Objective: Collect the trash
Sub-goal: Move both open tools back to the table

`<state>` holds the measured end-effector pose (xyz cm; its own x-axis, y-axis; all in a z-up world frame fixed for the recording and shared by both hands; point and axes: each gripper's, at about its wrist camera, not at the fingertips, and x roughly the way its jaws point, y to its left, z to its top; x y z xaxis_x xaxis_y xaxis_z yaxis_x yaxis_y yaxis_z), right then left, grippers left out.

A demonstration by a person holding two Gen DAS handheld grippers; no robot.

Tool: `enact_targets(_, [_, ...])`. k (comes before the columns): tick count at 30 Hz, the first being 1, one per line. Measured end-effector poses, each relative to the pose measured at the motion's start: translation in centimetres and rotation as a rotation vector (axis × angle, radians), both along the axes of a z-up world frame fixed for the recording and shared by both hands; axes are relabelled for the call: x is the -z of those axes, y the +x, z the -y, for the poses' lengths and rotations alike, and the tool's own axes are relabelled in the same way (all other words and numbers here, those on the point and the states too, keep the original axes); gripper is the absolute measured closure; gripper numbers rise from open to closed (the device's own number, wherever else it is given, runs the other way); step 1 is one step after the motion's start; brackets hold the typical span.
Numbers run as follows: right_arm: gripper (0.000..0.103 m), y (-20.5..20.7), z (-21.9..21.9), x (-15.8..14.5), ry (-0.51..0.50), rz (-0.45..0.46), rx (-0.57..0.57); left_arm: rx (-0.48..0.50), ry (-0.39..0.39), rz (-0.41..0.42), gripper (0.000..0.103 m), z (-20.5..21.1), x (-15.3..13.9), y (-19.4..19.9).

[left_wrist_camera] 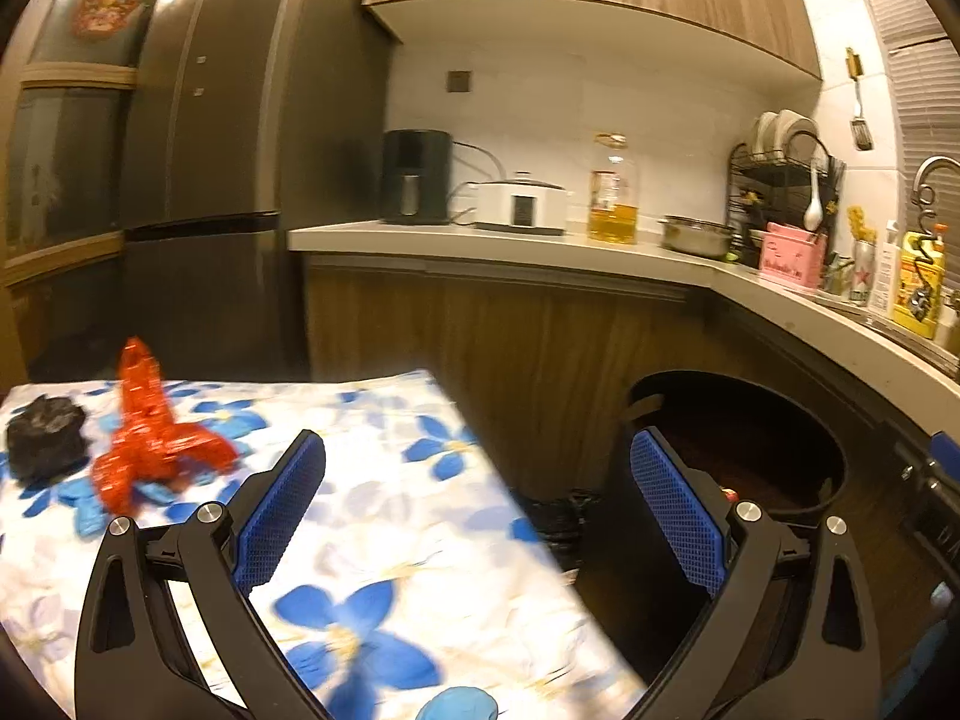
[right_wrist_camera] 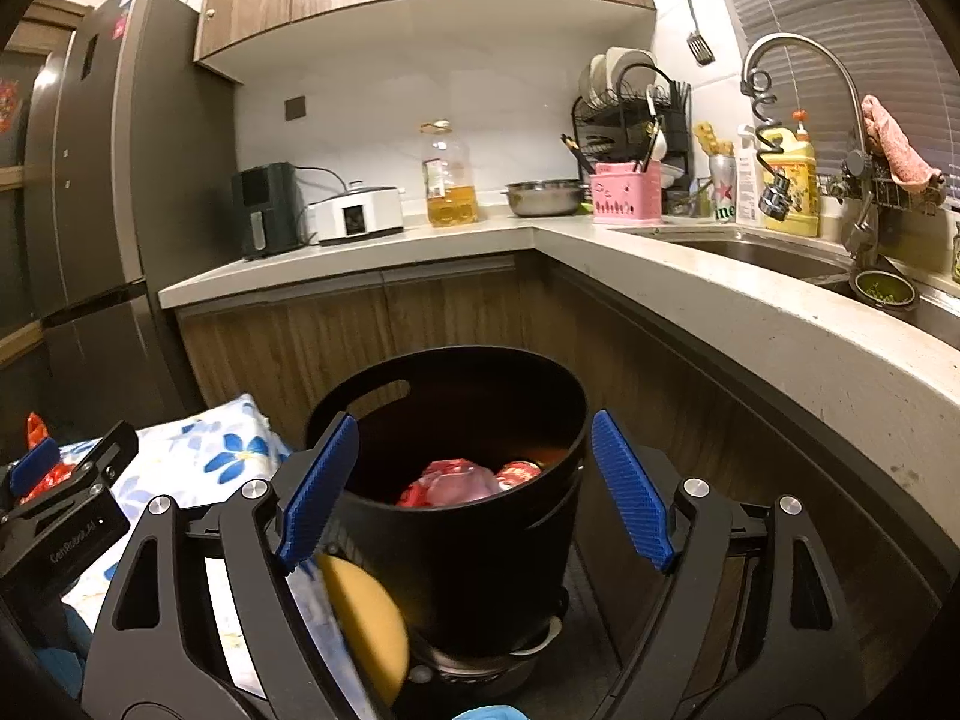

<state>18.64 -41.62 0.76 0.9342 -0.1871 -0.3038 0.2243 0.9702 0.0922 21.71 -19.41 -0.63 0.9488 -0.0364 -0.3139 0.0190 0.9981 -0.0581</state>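
Two pieces of trash, a red wrapper [left_wrist_camera: 150, 438] and a black lump [left_wrist_camera: 45, 435], remain on the flowered worktop [left_wrist_camera: 372, 516], while the bin [right_wrist_camera: 474, 516] holds some already; both grippers' jaws are spread, empty.

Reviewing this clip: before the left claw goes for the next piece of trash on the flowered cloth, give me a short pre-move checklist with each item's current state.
1. Left claw empty and open: ok, its blue pads are spread wide with nothing between them.
2. Right claw empty and open: ok, it hangs open in front of the black bin.
3. Trash left to collect: ok, a red wrapper and a black crumpled piece lie on the flowered cloth.
4. Bin has room: ok, red and pink trash sits well below the rim.
5. Path to the red wrapper free: ok, only bare cloth lies between.
6. Wrapper's grip firmness: cannot tell, the picture is blurred.
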Motion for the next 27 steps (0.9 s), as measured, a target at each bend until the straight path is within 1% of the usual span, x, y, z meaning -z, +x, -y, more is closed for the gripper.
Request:
enact_targets(6, [0.024, -1.2, -2.9, 0.1, 0.003, 0.006, -0.019, -0.071, -0.018, -0.001, 0.006, -4.1, 0.3, -1.9])
enact_targets(12, [0.024, -2.1, -6.7, 0.4, 0.003, 0.011, -0.072, -0.145, -0.011, 0.008, 0.006, -7.9, 0.5, -3.8])
enact_targets(23, [0.024, -1.9, -16.3, 1.9, -0.011, -0.027, -0.249, -0.315, -0.012, -0.016, 0.006, -15.9, 1.3, -6.3])
enact_targets(27, [0.024, -1.6, -18.9, 2.1, -0.015, -0.032, -0.297, -0.366, -0.019, -0.029, 0.006, -18.3, 1.5, -6.9])
